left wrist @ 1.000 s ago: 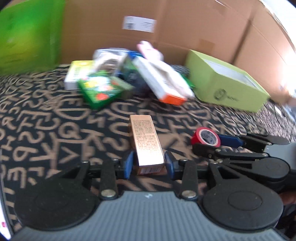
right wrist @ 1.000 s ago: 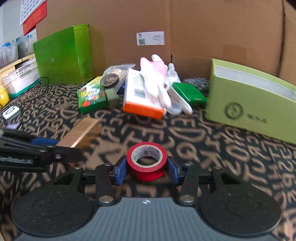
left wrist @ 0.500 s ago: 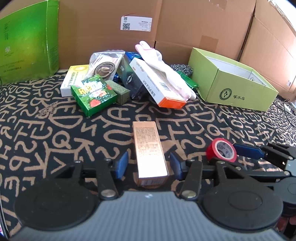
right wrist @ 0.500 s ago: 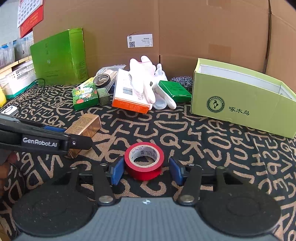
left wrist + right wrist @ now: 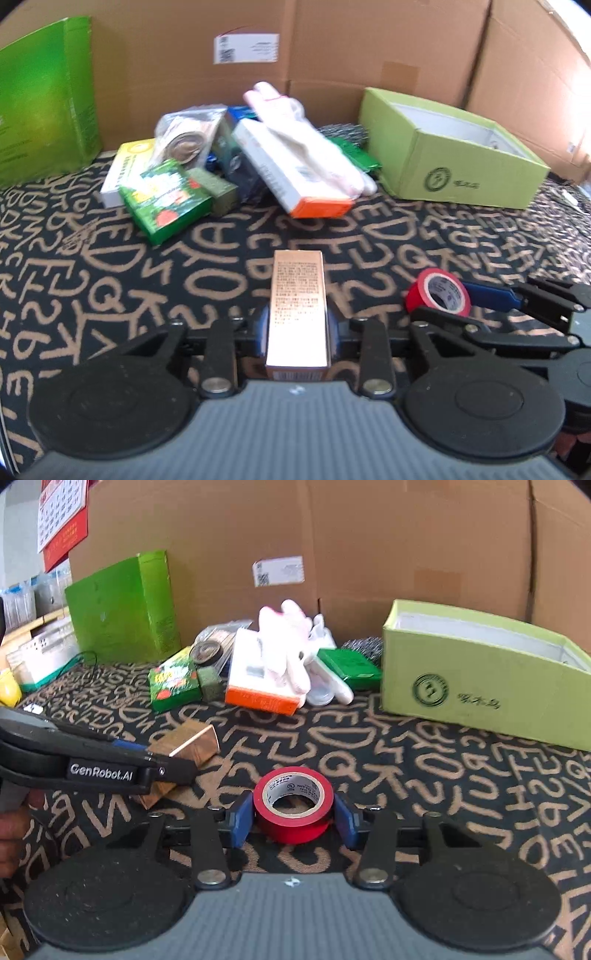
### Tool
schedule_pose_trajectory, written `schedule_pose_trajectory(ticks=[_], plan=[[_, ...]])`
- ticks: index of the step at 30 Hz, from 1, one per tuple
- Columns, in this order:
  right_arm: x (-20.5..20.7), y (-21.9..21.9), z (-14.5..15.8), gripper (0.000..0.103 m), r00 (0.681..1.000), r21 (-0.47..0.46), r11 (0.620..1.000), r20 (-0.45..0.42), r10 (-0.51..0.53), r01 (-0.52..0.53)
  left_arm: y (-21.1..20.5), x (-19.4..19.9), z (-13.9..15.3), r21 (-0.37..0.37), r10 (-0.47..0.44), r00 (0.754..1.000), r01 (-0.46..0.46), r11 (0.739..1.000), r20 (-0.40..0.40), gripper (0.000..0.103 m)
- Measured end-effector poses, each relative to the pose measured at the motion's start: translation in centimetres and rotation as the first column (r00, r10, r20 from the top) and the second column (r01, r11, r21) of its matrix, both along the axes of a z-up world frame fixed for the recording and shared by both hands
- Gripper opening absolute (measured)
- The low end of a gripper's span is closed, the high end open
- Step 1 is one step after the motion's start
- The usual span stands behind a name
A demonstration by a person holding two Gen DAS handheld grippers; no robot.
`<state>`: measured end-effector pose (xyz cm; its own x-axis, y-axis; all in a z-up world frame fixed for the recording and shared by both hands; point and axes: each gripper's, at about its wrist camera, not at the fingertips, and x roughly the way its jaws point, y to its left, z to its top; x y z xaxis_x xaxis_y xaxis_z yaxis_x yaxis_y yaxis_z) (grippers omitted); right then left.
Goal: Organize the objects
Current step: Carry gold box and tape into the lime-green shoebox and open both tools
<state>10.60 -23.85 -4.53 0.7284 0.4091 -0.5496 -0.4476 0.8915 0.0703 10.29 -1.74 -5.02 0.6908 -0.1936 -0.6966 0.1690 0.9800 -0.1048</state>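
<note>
Two items | copper box (image 5: 297, 310), printed text | red tape roll (image 5: 294, 805), glossy

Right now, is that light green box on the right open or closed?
Open. The light green box has no lid on top; its pale inner walls show in both views. Its contents cannot be seen.

- We see a glossy, coppery cardboard carton (image 5: 297, 314).
- We see a shiny red plastic tape roll (image 5: 294, 805).
- We see a woven cloth (image 5: 110, 280) on the desk, lettered.
- We see matt brown cardboard walls (image 5: 369, 535).
</note>
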Motion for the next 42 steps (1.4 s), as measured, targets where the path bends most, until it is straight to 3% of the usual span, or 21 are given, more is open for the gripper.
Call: schedule_pose_trajectory(ticks=[11,19,23,27,30,33,42], plan=[[0.6,-6.4,5.4,0.051,0.979,0.047,0.993,0.168,-0.117,0.111,-6.5,1.6,5.9,-0.042,-0.176,0.976,0.183,0.982,0.13,0.03],[4.1,-10.8,9.2,0.051,0.938,0.04,0.974,0.264,-0.224,0.221,-11.5,5.8,10.5,-0.038,-0.216,0.953,0.229,0.973,0.213,0.03],[7.7,-11.6,9.9,0.051,0.937,0.041,0.971,0.253,-0.239,0.237,-13.6,9.1,11.7,-0.065,-0.213,0.955,0.231,0.971,0.208,0.03],[12.0,-11.2,9.0,0.051,0.956,0.021,0.98,0.213,-0.199,0.199,-14.5,13.0,11.3,-0.12,-0.201,0.966,0.222,0.968,0.163,0.03],[15.5,-9.7,7.7,0.051,0.974,-0.058,0.985,0.172,-0.149,0.161,-14.7,15.9,10.2,-0.119,-0.176,0.977,0.19,0.975,0.118,0.03],[18.1,-8.7,7.1,0.051,0.987,-0.065,0.99,0.11,-0.116,0.124,-14.9,18.2,9.3,-0.107,-0.159,0.982,0.169,0.98,0.097,0.03],[22.4,-6.3,4.8,0.051,0.995,-0.159,0.983,0.042,-0.09,0.095,-15.6,22.0,7.2,-0.075,-0.146,0.987,0.151,0.986,0.068,0.03]])
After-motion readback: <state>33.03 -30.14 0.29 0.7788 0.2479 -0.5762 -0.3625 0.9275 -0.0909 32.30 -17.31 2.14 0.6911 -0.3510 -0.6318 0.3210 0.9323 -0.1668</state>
